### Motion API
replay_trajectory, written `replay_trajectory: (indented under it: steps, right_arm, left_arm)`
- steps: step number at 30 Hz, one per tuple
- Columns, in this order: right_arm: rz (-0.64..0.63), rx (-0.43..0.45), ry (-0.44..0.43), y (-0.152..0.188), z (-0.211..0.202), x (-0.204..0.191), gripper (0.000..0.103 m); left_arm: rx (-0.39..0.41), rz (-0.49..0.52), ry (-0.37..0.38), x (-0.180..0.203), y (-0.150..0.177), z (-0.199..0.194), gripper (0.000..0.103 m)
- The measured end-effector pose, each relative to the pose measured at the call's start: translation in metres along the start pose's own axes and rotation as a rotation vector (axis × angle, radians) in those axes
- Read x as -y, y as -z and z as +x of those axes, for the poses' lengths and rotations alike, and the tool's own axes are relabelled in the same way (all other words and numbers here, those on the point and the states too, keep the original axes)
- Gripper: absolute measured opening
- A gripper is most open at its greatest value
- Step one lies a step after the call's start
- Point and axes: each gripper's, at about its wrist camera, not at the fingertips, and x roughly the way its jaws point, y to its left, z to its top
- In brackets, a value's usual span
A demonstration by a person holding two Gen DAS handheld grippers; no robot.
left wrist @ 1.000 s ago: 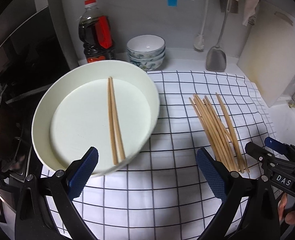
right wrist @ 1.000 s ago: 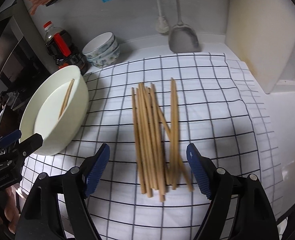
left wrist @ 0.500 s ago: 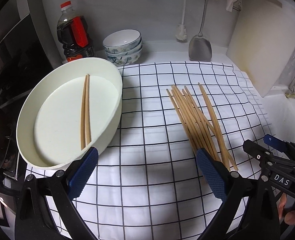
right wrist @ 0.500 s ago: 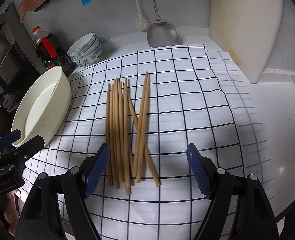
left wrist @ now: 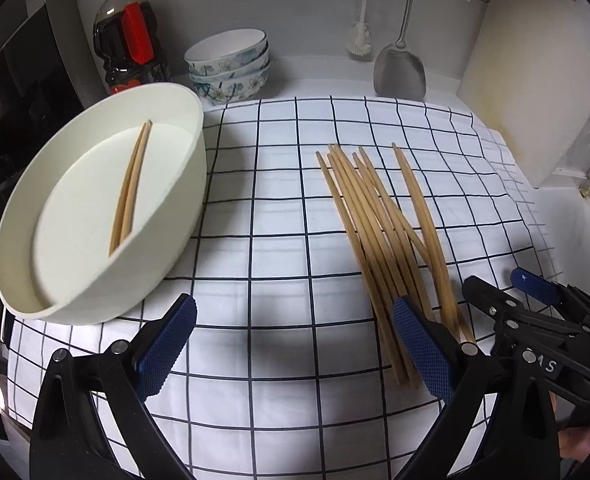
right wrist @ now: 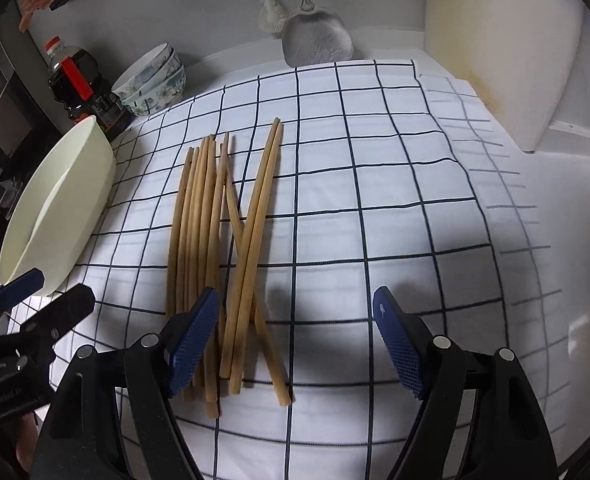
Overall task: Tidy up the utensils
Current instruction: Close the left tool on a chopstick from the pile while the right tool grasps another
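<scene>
Several wooden chopsticks (left wrist: pixel 379 220) (right wrist: pixel 215 220) lie in a loose bundle on a white checked cloth (left wrist: pixel 275 208) (right wrist: pixel 375 200). A pair of chopsticks (left wrist: pixel 131 188) lies inside the cream oval basin (left wrist: pixel 183 184) (right wrist: pixel 91 184) at the left. My left gripper (left wrist: pixel 295 332) is open above the cloth, its right pad (left wrist: pixel 419 344) over the bundle's near ends. My right gripper (right wrist: pixel 295 328) is open and empty; its left pad (right wrist: pixel 195 336) overlaps the bundle's near ends, and two crossed chopsticks lie between the fingers. The right gripper's tip (left wrist: pixel 531 284) shows in the left wrist view.
Stacked floral bowls (left wrist: pixel 229 66) (right wrist: pixel 151 80) and a dark sauce bottle (left wrist: pixel 129 40) (right wrist: pixel 79 80) stand at the back left. A metal spatula (left wrist: pixel 399 68) (right wrist: pixel 317 36) and a brush (left wrist: pixel 359 40) hang on the wall. A pale cutting board (left wrist: pixel 527 80) (right wrist: pixel 503 40) leans at the right.
Both grippers have sunk toward the cloth and moved nearer the chopstick bundle. The basin has slid leftward in both views. Both sets of jaws kept the same width.
</scene>
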Motion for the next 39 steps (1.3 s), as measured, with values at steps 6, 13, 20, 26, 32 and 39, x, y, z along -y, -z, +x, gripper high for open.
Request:
replay_trajectory:
  steps: [6, 13, 20, 26, 32, 39]
  right_arm:
    - [-0.036, 0.001, 0.029, -0.005, 0.020, -0.002, 0.075]
    - [-0.064, 0.024, 0.033, -0.004, 0.025, -0.002, 0.075]
    - [-0.111, 0.006, 0.066, -0.001, 0.026, 0.004, 0.075]
    - [-0.103, 0.022, 0.089, -0.002, 0.027, 0.014, 0.075]
    - [-0.115, 0.037, 0.095, -0.007, 0.030, 0.016, 0.075]
    - [-0.138, 0.045, 0.109, -0.011, 0.034, 0.014, 0.075]
  left_arm:
    - [-0.006, -0.016, -0.008, 0.000, 0.003, 0.014, 0.097]
    - [-0.015, -0.038, 0.001, 0.003, -0.001, 0.029, 0.097]
    - [-0.025, -0.026, 0.007, 0.014, -0.004, 0.041, 0.097]
    - [-0.032, -0.024, 0.001, 0.016, -0.005, 0.051, 0.097]
    - [-0.049, -0.049, -0.010, 0.012, -0.001, 0.061, 0.097]
    - [-0.050, -0.060, -0.036, 0.011, 0.001, 0.067, 0.097]
